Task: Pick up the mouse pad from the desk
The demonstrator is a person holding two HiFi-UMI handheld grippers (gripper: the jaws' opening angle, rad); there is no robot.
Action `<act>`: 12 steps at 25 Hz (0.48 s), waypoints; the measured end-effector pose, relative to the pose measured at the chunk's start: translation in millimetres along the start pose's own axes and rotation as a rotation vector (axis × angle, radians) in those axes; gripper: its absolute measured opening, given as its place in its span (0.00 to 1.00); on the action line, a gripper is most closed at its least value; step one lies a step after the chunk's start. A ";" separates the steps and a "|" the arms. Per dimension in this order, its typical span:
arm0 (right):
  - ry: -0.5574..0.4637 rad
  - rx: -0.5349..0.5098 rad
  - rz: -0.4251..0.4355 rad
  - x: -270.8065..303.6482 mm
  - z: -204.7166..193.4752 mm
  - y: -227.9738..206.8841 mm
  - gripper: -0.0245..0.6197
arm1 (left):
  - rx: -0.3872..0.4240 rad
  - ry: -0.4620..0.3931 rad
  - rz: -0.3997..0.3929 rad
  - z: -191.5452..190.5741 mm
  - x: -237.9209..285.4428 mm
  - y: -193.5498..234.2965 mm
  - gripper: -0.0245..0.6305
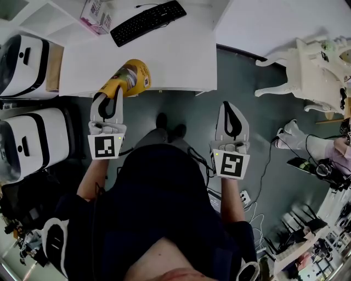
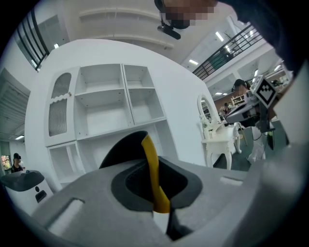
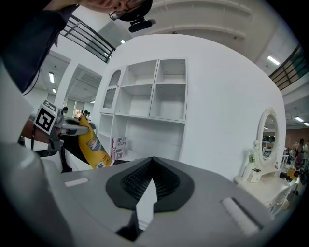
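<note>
The mouse pad (image 1: 129, 77) is yellow with printed labels. It hangs curled over the front edge of the white desk (image 1: 181, 60), pinched at one end by my left gripper (image 1: 111, 92). In the left gripper view the pad's thin yellow edge (image 2: 152, 169) stands upright between the closed jaws. The right gripper view shows the pad (image 3: 91, 144) at the left, held up off the desk. My right gripper (image 1: 230, 106) hovers over the floor to the right of the desk corner. Its jaws are shut and its fingertips (image 3: 152, 163) meet with nothing between them.
A black keyboard (image 1: 148, 21) and a small printed box (image 1: 97, 15) lie at the back of the desk. Two white machines (image 1: 24, 60) stand at the left. An ornate white dressing table (image 1: 312, 71) is at the right, and cables (image 1: 263, 164) trail on the floor. White shelves (image 2: 106, 101) stand ahead.
</note>
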State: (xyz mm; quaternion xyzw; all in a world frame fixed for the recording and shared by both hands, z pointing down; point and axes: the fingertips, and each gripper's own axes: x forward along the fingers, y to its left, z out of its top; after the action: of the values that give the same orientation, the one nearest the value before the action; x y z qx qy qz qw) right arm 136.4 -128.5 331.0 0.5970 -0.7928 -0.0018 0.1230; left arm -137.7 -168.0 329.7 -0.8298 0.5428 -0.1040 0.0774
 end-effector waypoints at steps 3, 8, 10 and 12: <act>0.005 -0.003 0.003 1.3 -0.1 0.0 0.04 | -0.008 0.001 -0.002 -0.9 0.8 -1.1 0.06; 0.005 -0.010 0.006 5.1 1.4 -1.5 0.04 | -0.013 0.002 -0.002 -1.0 2.8 -0.7 0.06; 0.006 -0.013 0.007 6.6 2.3 1.1 0.04 | -0.017 0.007 -0.001 -2.9 1.8 1.6 0.06; 0.007 -0.018 0.007 7.9 3.6 3.8 0.04 | -0.015 0.005 -0.001 -3.2 0.9 3.6 0.06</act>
State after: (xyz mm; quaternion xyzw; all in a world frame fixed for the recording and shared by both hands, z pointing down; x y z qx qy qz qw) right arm 130.1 -135.3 329.6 0.5931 -0.7944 -0.0063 0.1309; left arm -141.3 -170.3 332.0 -0.8304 0.5433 -0.1020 0.0696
